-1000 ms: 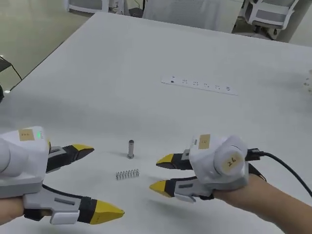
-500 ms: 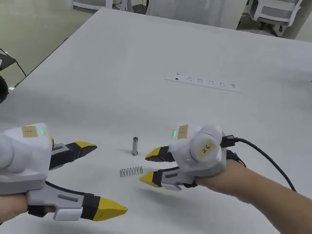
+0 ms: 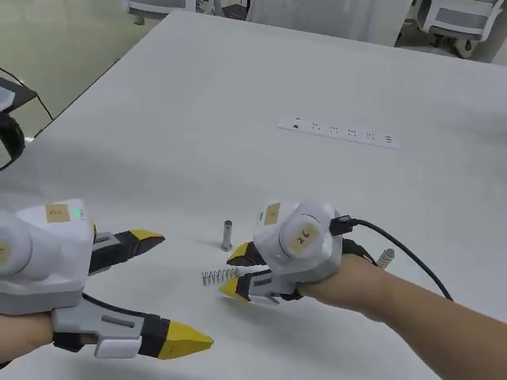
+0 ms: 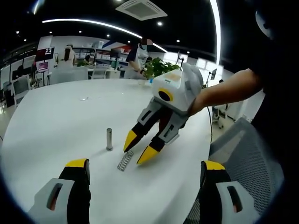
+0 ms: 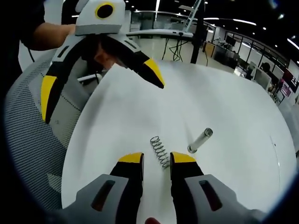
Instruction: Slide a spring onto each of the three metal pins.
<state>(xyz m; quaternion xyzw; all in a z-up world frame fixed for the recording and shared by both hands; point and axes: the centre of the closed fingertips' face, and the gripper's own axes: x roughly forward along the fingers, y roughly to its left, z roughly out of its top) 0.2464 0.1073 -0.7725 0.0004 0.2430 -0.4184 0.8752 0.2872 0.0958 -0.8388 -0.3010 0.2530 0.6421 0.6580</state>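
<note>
Second pin (image 3: 386, 256) half hidden behind right forearm (image 3: 412, 305), spring (image 3: 212, 277) end masked by right tool (image 3: 231, 271)

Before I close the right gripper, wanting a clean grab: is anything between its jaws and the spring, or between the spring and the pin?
Nothing visible. The spring lies with its near end between the open jaws of the right gripper; only bare table separates it from the upright pin.

Spring (image 3: 215, 276) flat beside upright pin (image 3: 227, 235)
</note>
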